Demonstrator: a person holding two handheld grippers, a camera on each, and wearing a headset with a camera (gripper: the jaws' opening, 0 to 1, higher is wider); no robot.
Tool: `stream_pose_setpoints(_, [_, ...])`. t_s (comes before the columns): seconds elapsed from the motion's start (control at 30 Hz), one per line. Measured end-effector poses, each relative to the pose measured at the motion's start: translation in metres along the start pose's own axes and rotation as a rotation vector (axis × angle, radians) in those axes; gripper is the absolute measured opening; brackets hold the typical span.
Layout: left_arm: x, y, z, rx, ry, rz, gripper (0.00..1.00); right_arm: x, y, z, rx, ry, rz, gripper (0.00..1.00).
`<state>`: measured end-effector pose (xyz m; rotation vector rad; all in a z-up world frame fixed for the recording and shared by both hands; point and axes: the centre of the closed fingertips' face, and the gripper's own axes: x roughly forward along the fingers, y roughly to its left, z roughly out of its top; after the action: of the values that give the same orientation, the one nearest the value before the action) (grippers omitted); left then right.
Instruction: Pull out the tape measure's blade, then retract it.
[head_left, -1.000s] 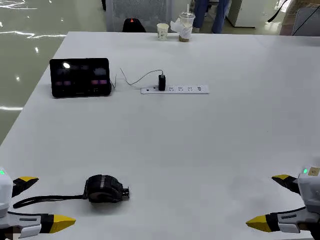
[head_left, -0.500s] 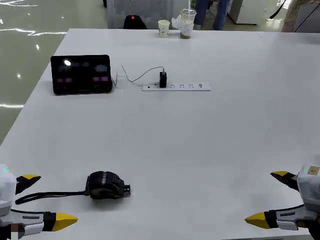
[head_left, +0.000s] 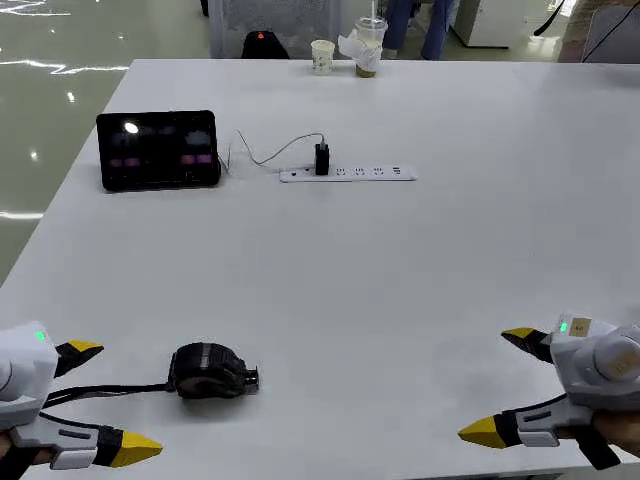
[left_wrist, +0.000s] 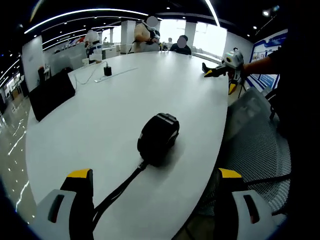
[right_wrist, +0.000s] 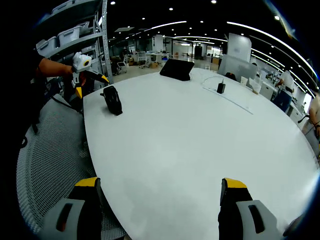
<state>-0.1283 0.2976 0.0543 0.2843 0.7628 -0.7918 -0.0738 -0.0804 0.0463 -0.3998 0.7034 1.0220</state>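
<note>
Rounded matte-black tape measure (head_left: 210, 371) on smooth white table (head_left: 400, 270); L gripper (head_left: 110, 398) & R gripper (head_left: 495, 383) jaws apart.

Loads of bare table (head_left: 400, 290) from the right gripper (head_left: 491, 384) across toward 9 o'clock, nothing in the way till the tape measure (head_left: 208, 371). Its strap (head_left: 110, 390) trails between the jaws of the left gripper (head_left: 120, 398). Tablet (head_left: 158, 150) at 11 and power strip (head_left: 347, 174) at 12 sit well back.
</note>
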Motion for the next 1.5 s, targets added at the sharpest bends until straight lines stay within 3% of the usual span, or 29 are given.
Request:
stream_pose_setpoints(0.07, [0.003, -0.004, 0.000, 0.062, 0.019, -0.027, 0.99, 0.005, 0.003, 0.004, -0.015, 0.002, 0.018, 0.99])
stream_pose_setpoints(0.27, [0.013, -0.016, -0.003, 0.116, 0.080, -0.101, 0.99, 0.015, 0.007, 0.013, -0.046, 0.010, 0.043, 0.99])
stream_pose_setpoints(0.4, [0.019, -0.012, 0.003, 0.147, 0.087, -0.118, 0.99, 0.023, 0.011, 0.022, -0.077, 0.004, 0.068, 0.99])
stream_pose_setpoints(0.5, [0.022, -0.011, 0.001, 0.183, 0.136, -0.140, 0.99, 0.030, 0.014, 0.027, -0.112, 0.011, 0.089, 0.99])
stream_pose_setpoints(0.63, [0.022, -0.007, 0.009, 0.242, 0.158, -0.155, 0.99, 0.037, 0.017, 0.034, -0.139, 0.023, 0.115, 0.99])
stream_pose_setpoints(0.7, [0.024, 0.002, 0.013, 0.269, 0.168, -0.124, 0.99, 0.038, 0.019, 0.038, -0.153, 0.022, 0.118, 0.99])
stream_pose_setpoints(0.73, [0.025, 0.008, 0.012, 0.299, 0.194, -0.104, 0.99, 0.039, 0.020, 0.041, -0.158, 0.016, 0.124, 0.99])
stream_pose_setpoints(0.87, [0.029, 0.007, 0.017, 0.331, 0.196, -0.115, 0.99, 0.043, 0.022, 0.045, -0.181, 0.020, 0.139, 0.99])
stream_pose_setpoints(0.97, [0.032, -0.002, 0.030, 0.352, 0.155, -0.152, 0.99, 0.046, 0.024, 0.052, -0.189, 0.013, 0.150, 0.99])
stream_pose_setpoints(1.3, [0.044, -0.003, 0.039, 0.406, 0.186, -0.167, 0.96, 0.066, 0.034, 0.075, -0.226, 0.003, 0.195, 0.99])
stream_pose_setpoints(1.5, [0.050, -0.002, 0.045, 0.403, 0.185, -0.170, 0.92, 0.076, 0.045, 0.088, -0.240, -0.015, 0.217, 0.99])
